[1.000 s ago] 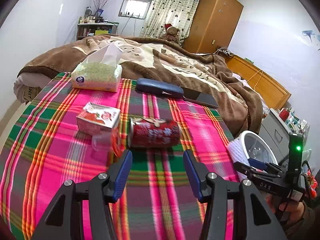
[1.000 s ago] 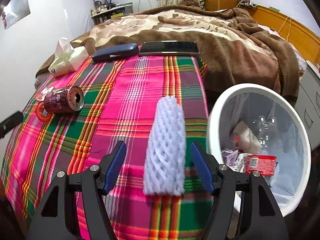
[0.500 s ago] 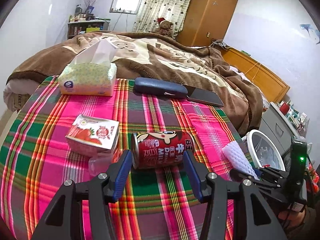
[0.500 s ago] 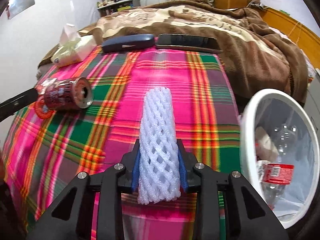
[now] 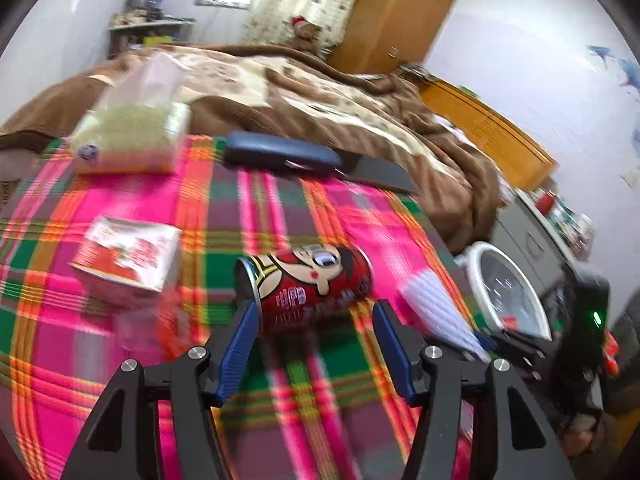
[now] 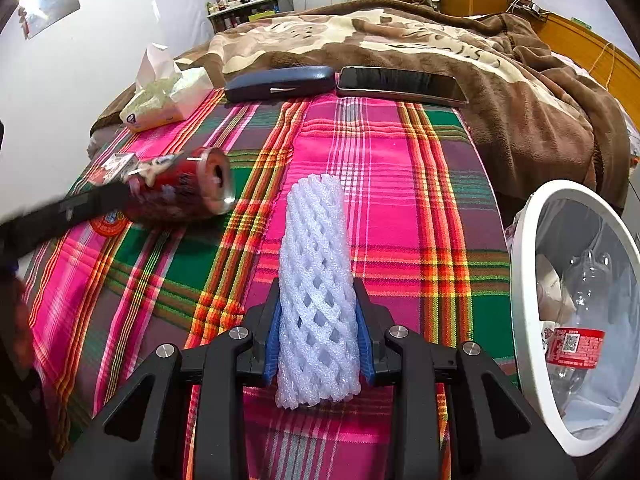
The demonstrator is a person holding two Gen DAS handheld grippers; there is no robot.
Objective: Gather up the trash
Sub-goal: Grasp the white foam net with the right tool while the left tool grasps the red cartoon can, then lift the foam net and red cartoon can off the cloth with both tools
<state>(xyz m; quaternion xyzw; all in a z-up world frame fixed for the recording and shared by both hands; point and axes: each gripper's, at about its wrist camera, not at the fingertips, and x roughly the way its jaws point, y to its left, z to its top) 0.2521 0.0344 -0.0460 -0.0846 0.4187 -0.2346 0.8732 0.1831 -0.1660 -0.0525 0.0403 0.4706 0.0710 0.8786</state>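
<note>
Right gripper (image 6: pixel 318 344) is pinching the foam net (image 6: pixel 316 292) near its base, over the plaid cloth (image 6: pixel 400 184) beside the bin (image 6: pixel 520 240); net is looking light, soft, crushable.

Left gripper (image 5: pixel 314 340) is bracketing the can (image 5: pixel 308 286), jaws wide; can likely light, smooth, prone to rolling. Gripping mid-body seems best.

Pink, green and orange plaid cloth (image 6: pixel 400 168), red can (image 5: pixel 308 284) with cartoon face, white lattice foam net (image 6: pixel 316 300), blue-padded black fingers (image 5: pixel 236 352), white-rimmed bin (image 6: pixel 524 280), dark blue case (image 6: pixel 280 82), brown and cream blanket (image 6: pixel 400 36).
</note>
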